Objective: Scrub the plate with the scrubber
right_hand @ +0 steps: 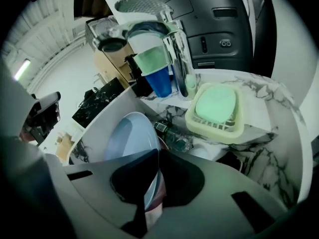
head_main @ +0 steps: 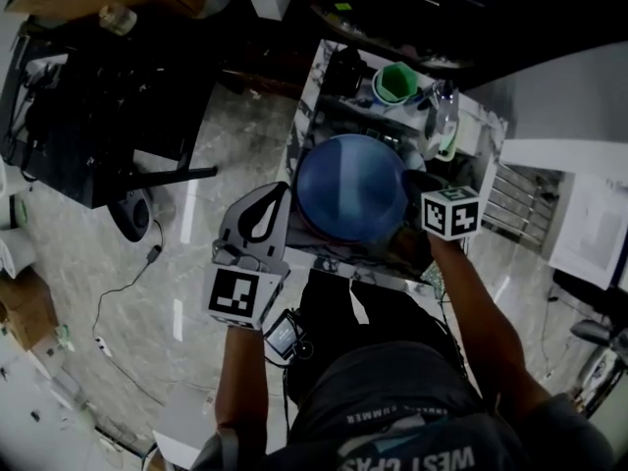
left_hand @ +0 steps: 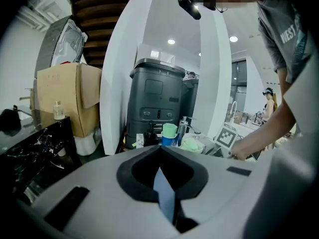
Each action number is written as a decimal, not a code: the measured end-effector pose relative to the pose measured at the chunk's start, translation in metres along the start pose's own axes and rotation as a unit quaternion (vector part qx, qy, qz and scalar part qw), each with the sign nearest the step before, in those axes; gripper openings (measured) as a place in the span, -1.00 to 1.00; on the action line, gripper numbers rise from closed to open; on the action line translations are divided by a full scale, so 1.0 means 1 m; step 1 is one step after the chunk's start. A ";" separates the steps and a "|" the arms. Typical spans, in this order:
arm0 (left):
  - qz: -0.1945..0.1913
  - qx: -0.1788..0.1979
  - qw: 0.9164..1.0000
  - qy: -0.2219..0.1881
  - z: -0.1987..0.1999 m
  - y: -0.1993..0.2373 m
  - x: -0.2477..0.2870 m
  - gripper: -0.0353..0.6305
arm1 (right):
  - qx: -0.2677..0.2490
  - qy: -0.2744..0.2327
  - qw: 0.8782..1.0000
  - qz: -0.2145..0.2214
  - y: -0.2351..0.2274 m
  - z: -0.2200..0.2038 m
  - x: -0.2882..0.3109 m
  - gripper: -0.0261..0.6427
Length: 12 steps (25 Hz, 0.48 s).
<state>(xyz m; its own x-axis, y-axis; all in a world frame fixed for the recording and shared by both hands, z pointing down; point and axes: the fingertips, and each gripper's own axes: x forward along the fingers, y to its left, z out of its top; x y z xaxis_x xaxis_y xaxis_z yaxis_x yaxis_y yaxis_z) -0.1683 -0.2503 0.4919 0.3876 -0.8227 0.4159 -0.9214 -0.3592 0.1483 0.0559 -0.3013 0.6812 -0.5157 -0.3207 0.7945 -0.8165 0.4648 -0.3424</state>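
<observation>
Pale stone flooring and a tall grey bin form the backdrop behind the plate, and a marble-veined worktop with a chrome tap carries everything else.

The blue plate sits over the middle of that worktop, tilted, with both tools on it. A reddish edge shows just beneath the plate; I cannot tell what it belongs to.

The left tool meets the plate at its left rim. Its jaws are drawn nearly together, with a thin blue sliver pinched between them, which I read as the plate's rim seen edge-on. The right tool has its jaws narrowed onto the plate's opposite rim, and the plate fans away from them.

Beyond the plate, on the tap side, stands a cream rack. A blue cup is further behind the plate, and a small bottle lies just beside the plate.

A pale green pad in the rack is, I judge, the scrubber. It is apart from the plate and touched by neither tool.

Scrubbing looks not yet begun: the plate is gripped, nothing more. One tool still has to let go, fetch the scrubber and rub the plate's face while the other steadies it.
</observation>
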 end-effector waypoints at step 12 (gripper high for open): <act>0.055 0.012 0.998 -0.022 0.010 0.021 -0.038 -0.89 | 0.053 -0.042 0.996 0.056 0.021 0.025 -0.063 -0.81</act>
<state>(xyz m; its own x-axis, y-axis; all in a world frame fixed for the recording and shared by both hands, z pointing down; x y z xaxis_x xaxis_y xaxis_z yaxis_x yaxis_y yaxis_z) -0.2017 -0.2314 0.4699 0.2860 -0.8763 0.3877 -0.9576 -0.2758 0.0830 0.0645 -0.2919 0.6115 -0.6212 -0.3413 0.7054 -0.7733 0.4131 -0.4810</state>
